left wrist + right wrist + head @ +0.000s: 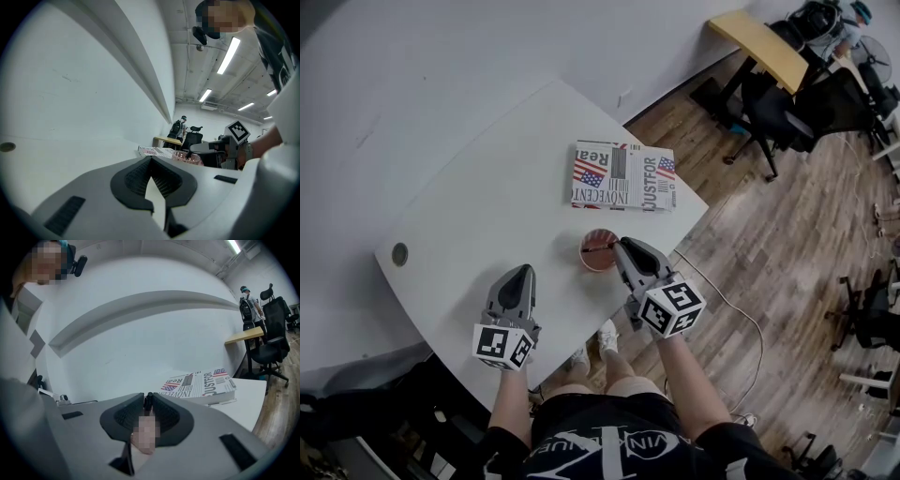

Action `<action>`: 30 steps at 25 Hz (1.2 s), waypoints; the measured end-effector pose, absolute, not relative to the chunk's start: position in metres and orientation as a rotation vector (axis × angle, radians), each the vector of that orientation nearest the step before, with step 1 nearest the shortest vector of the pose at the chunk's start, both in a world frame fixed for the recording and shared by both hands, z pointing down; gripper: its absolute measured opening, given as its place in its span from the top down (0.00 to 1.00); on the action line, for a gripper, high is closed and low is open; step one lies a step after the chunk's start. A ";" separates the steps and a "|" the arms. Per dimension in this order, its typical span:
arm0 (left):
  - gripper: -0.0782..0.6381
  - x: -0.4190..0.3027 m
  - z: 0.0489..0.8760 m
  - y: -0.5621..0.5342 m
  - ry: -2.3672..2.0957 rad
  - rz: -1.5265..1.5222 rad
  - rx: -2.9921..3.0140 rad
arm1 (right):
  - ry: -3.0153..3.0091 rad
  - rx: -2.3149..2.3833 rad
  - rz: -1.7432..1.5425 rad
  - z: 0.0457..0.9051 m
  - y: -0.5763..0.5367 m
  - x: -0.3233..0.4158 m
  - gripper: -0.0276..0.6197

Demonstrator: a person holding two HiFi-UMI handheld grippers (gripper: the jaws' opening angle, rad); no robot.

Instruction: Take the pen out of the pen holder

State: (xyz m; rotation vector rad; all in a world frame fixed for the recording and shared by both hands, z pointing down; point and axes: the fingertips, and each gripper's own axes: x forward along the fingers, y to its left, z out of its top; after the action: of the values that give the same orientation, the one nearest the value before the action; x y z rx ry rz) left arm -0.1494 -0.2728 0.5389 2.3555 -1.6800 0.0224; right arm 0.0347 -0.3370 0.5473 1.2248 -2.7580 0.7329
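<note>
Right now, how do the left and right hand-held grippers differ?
The right hand-held gripper is closed on the pen. The left hand-held gripper has its jaw tips together with nothing between them. The right one reaches over the rim of the pen holder. The left one is over bare table, apart from the holder. Both point forward across the table.

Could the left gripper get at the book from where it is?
Probably yes: bare table lies between the left gripper and the book; the pen holder and right gripper sit aside.
</note>
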 end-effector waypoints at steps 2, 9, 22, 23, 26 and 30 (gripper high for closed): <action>0.87 -0.149 0.540 -0.272 -1.680 0.025 2.353 | -2.762 1.224 0.722 0.546 -0.337 0.035 0.86; 0.87 -0.151 0.536 -0.269 -1.685 0.013 2.350 | -2.785 1.224 0.690 0.536 -0.337 0.035 0.86; 0.87 -0.159 0.524 -0.266 -1.712 -0.007 2.343 | -2.827 1.184 0.590 0.511 -0.336 0.027 0.86; 0.87 -0.160 0.523 -0.265 -1.715 -0.009 2.342 | -2.829 1.184 0.584 0.509 -0.336 0.027 0.86; 0.87 -0.162 0.520 -0.263 -1.724 -0.014 2.340 | -2.834 1.183 0.561 0.503 -0.335 0.027 0.86; 0.87 -0.164 0.515 -0.261 -1.736 -0.018 2.337 | -2.844 1.183 0.538 0.495 -0.335 0.028 0.86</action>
State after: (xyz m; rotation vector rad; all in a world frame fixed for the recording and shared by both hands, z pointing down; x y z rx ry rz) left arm -0.1641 -0.2613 0.5154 2.3366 -1.7356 -0.0178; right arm 0.0278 -0.3350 0.4945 1.1827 -2.8444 0.5375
